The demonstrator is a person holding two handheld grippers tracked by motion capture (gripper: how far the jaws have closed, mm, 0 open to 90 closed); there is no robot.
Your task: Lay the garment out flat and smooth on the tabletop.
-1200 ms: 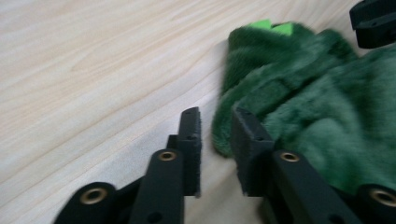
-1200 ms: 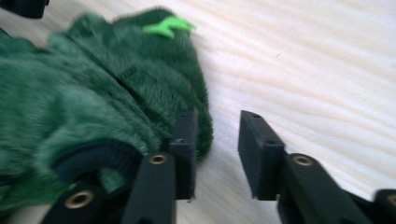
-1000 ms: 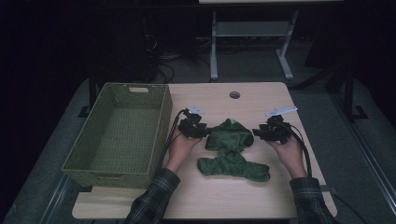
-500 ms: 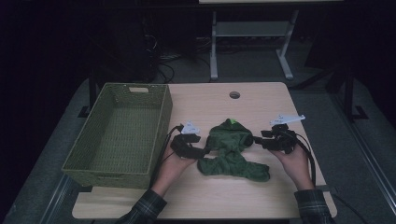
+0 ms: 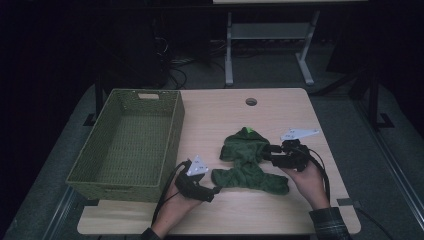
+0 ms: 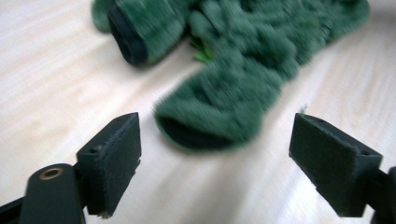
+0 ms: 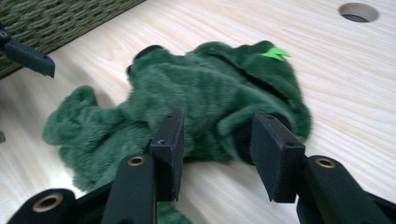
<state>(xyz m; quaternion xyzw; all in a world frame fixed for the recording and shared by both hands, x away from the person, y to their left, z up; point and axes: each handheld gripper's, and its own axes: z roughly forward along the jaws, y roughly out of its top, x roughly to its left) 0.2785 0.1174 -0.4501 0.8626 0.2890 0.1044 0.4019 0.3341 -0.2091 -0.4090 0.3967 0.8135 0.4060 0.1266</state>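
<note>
A fuzzy dark green hooded garment (image 5: 248,162) lies crumpled on the wooden table (image 5: 210,115), with a light green tag (image 7: 275,52) on its hood. My left gripper (image 5: 215,191) lies at the garment's near left corner. Its jaws have just been opening and stand wide. In the left gripper view (image 6: 217,158) one cuffed sleeve end (image 6: 210,119) lies just ahead of the pads, untouched. My right gripper (image 5: 268,152) is at the garment's right side. In the right gripper view (image 7: 219,149) its pads hold a sleeve fold (image 7: 231,128) between them.
A woven green basket (image 5: 172,140) stands on the table's left half, with nothing in it, and its wall (image 7: 56,18) lies beyond the garment. A cable hole (image 5: 251,101) sits near the far edge. Bare wood lies behind the garment and along the near edge.
My left gripper let go of the garment's upper left, opened wide and moved toward the near edge. The right gripper shifted slightly nearer, still on the sleeve. The garment's shape shifted.
</note>
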